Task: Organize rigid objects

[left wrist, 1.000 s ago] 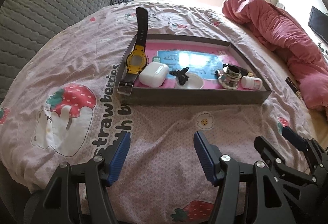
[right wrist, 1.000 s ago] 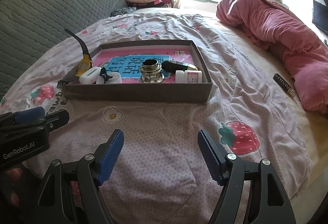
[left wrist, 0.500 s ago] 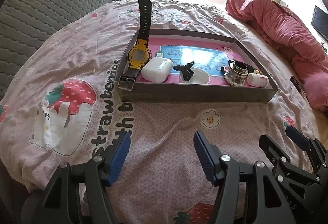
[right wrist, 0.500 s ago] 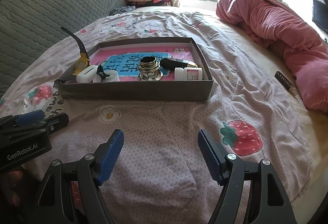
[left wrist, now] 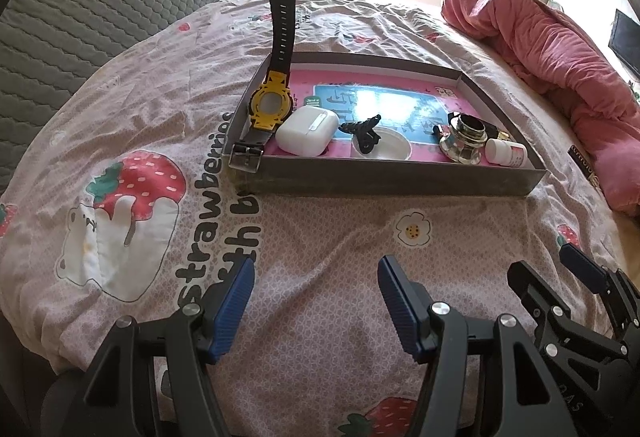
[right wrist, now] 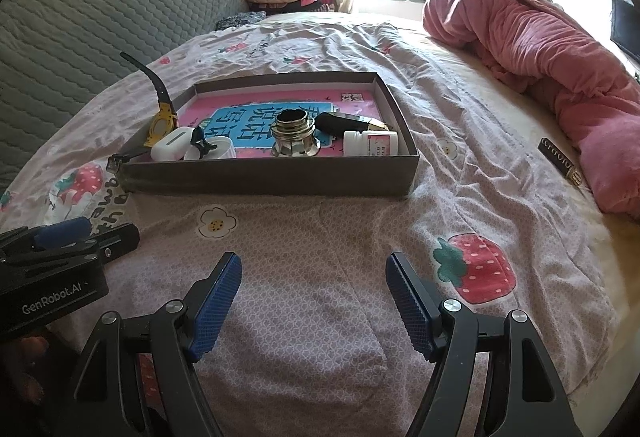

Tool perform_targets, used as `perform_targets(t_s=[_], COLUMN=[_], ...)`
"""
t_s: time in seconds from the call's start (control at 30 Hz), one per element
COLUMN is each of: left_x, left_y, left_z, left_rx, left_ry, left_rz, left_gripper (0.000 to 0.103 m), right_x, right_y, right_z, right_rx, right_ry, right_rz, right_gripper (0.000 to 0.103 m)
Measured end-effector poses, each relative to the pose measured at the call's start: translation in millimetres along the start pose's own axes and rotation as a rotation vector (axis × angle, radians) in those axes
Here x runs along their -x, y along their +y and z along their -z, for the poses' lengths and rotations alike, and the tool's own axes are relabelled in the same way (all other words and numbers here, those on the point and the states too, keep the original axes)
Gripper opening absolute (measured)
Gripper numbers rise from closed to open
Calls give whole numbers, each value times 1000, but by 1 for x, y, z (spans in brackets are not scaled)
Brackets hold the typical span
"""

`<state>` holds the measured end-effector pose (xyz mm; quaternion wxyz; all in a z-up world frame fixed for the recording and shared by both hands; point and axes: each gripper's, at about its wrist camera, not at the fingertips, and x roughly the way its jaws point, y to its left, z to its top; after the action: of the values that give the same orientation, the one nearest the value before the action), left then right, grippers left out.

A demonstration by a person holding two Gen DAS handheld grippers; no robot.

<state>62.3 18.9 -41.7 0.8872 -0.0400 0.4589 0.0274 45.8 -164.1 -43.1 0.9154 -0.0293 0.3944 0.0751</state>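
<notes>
Left wrist view: both my claws, left (left wrist: 314,293) and right (right wrist: 314,295), hang released before one box (left wrist: 384,183) holding one watch (left wrist: 272,105), one earbud case (left wrist: 306,129), one bottle (left wrist: 506,152).

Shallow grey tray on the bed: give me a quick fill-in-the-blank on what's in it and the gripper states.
1. The yellow wristwatch with black strap lies over the shallow grey cardboard tray's ____ wall.
2. The black claw clip rests on a round ____ dish.
3. The left gripper and right gripper both have ____ jaws.

Missing words: left; white; open
</notes>
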Motion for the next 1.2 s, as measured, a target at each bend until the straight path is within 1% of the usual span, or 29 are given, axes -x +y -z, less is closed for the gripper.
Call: perform_targets(t_s=[1.07,1.2], left_x=[-7,-8], left_y=[2,2], left_z=[-1,-2], left_rx=[8,5], left_ry=[14,15], left_rz=[2,17], left_gripper=[64,64], right_x=[1,1], right_y=[-3,-2], right_z=[-1,-1], right_rx=[16,16], right_ry=[-3,-2], right_rz=[15,15], right_gripper=[76,76])
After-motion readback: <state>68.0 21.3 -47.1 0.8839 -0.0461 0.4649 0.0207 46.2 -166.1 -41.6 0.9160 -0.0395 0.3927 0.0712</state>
